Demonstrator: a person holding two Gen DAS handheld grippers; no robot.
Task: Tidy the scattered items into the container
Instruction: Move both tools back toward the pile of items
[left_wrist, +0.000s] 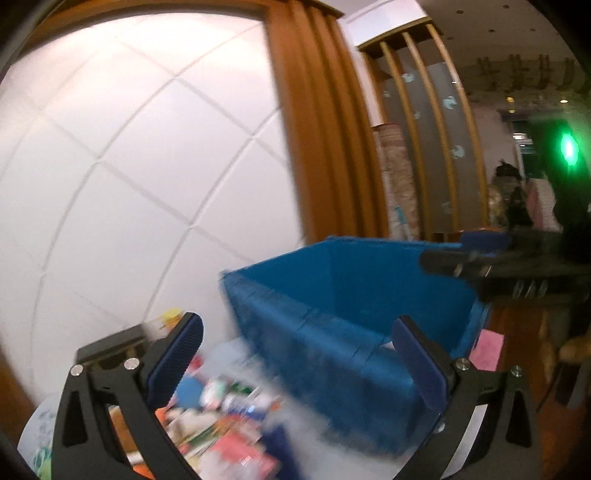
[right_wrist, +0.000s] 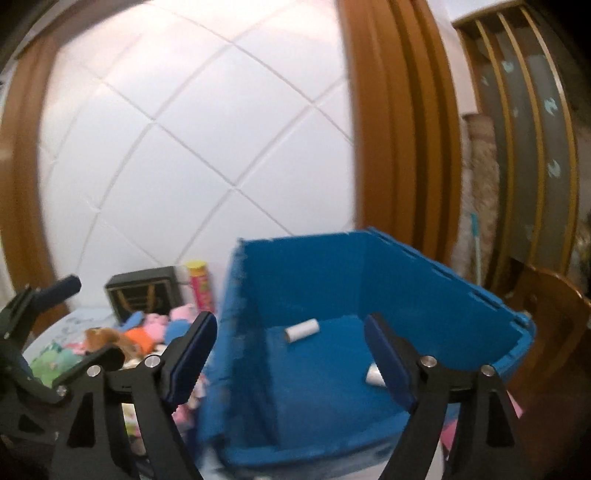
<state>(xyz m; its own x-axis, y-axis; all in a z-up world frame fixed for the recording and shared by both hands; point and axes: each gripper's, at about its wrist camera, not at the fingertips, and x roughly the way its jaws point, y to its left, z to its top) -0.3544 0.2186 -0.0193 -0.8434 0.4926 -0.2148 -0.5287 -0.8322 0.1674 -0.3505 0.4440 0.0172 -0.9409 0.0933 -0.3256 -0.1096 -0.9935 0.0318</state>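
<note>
A blue folding bin (right_wrist: 424, 291) stands open on the table. On its floor lie a white roll (right_wrist: 302, 329) and a second white item (right_wrist: 373, 374), partly hidden behind a finger. My right gripper (right_wrist: 290, 321) hovers open over the bin's near edge, nothing between its pads. My left gripper (left_wrist: 297, 325) is open and holds nothing, in front of the bin's (left_wrist: 332, 354) left wall. Below it lies a blurred heap of scattered items (left_wrist: 229, 413). In the right wrist view this heap (right_wrist: 147, 334) shows soft toys in pink, orange and green.
A black box (right_wrist: 142, 295) and a pink tube with a yellow cap (right_wrist: 201, 291) stand behind the heap by the white tiled wall (right_wrist: 192, 129). A pink sheet (left_wrist: 487, 349) lies right of the bin. A wooden chair back (right_wrist: 546, 306) is at the right.
</note>
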